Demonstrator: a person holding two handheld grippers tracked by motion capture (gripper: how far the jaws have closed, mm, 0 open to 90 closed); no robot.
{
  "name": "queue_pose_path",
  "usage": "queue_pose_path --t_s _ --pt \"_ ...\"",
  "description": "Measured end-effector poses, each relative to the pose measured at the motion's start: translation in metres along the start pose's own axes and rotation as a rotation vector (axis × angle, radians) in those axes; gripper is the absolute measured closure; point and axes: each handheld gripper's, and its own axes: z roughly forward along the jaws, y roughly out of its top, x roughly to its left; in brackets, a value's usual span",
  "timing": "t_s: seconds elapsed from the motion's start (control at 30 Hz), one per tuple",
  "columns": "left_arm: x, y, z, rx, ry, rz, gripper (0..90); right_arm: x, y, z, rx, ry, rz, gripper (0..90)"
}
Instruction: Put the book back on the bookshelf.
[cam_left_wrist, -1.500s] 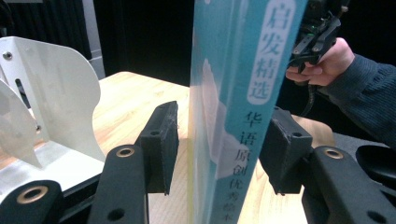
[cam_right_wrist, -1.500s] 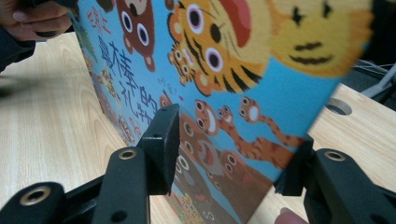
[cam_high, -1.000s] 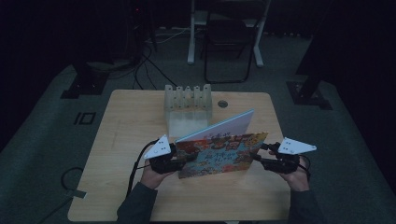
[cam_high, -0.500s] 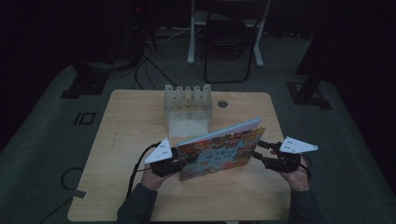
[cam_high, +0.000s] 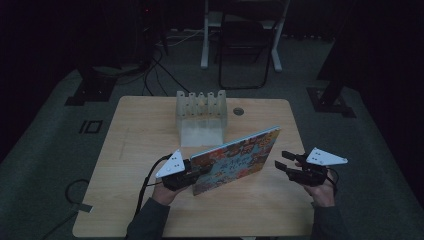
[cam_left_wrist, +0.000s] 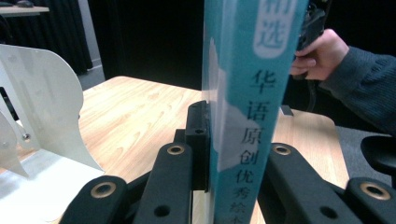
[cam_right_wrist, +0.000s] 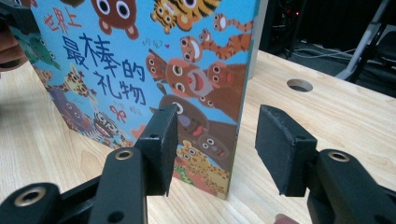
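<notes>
A picture book (cam_high: 235, 157) with cartoon animals on a blue cover stands on its lower edge on the wooden table (cam_high: 140, 130), cover towards the person. My left gripper (cam_high: 197, 172) is shut on its left end; in the left gripper view the teal spine (cam_left_wrist: 243, 116) is pinched between the two black jaws of the left gripper (cam_left_wrist: 236, 149). My right gripper (cam_high: 281, 160) hovers just off the book's right end, open. In the right gripper view the book's (cam_right_wrist: 140, 70) right edge lies beyond the gap of the right gripper (cam_right_wrist: 217, 140), and the pads (cam_right_wrist: 161, 140) do not touch it.
A white slotted rack (cam_high: 201, 107) stands at the table's far middle, just behind the book; its curved plates (cam_left_wrist: 42, 116) are close on the left in the left gripper view. A round hole (cam_high: 238, 111) is in the tabletop. A chair and cables lie beyond.
The book has swung from leaning back to standing more upright. The left jaws have closed onto its spine end. The right gripper has stayed near the book's right edge.
</notes>
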Motion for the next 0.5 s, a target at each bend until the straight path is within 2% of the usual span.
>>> queue_pose_path --t_s 0.1,0.5 --pt "0.0 -0.002 0.002 -0.004 -0.006 -0.009 69.7 0.0 -0.002 0.001 0.001 0.004 0.007 47.9" --pt "-0.004 -0.004 0.008 0.004 -0.014 -0.004 59.1 0.002 -0.012 0.006 0.006 0.018 0.033 47.4"
